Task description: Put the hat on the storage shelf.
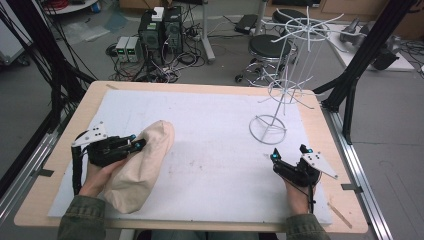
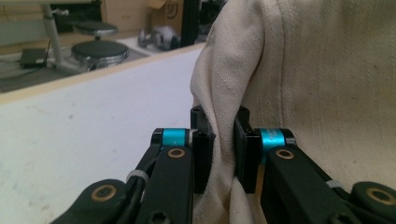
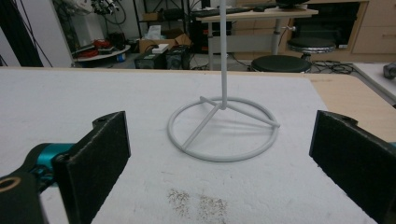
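White matting (image 1: pixel 215 150) is covering the table; left gripper (image 1: pixel 134 143) is pinching the cream cloth bag (image 1: pixel 142 162), right gripper (image 1: pixel 289 153) is resting wide open near the wire stand (image 1: pixel 280 95).

Your sleeves are olive green, entering at the lower left and lower right of the high view. Your left tongs (image 1: pixel 134 141) are black, with turquoise collars near the tips, brass-coloured pivot screws and a grey three-cornered plate on top. Your right tongs (image 1: pixel 289 153) match, with rough black pads (image 3: pixel 100 148) and a black cable trailing along the wrist.
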Action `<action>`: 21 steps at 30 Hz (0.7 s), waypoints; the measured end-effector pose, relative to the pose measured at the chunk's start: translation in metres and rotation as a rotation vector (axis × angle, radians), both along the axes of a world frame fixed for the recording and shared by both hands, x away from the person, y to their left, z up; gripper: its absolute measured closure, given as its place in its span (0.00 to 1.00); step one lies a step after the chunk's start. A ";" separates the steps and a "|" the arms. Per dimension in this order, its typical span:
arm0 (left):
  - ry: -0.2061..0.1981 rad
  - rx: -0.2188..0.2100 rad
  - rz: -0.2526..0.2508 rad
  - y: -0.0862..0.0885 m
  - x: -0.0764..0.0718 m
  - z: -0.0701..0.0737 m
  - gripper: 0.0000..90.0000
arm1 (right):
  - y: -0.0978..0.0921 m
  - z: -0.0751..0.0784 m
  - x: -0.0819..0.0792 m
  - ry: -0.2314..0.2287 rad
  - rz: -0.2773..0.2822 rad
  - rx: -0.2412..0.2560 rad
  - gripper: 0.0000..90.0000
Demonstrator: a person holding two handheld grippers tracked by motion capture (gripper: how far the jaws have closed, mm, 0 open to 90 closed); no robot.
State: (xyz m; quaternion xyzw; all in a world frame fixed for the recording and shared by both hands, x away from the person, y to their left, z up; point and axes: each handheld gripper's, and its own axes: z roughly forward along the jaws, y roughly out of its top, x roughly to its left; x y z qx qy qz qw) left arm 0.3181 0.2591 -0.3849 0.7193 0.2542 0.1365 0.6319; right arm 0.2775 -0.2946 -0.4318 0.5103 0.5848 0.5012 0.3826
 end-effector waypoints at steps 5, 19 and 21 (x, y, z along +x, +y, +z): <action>-0.037 -0.036 -0.054 -0.008 -0.007 0.017 0.89 | 0.000 0.001 -0.002 -0.022 0.000 -0.003 0.05; -0.147 -0.191 -0.116 -0.034 -0.003 0.071 0.89 | 0.002 0.002 -0.003 -0.033 0.004 -0.004 0.05; -0.160 -0.202 -0.123 -0.037 -0.001 0.080 0.89 | 0.002 0.002 -0.003 -0.039 0.006 -0.002 0.05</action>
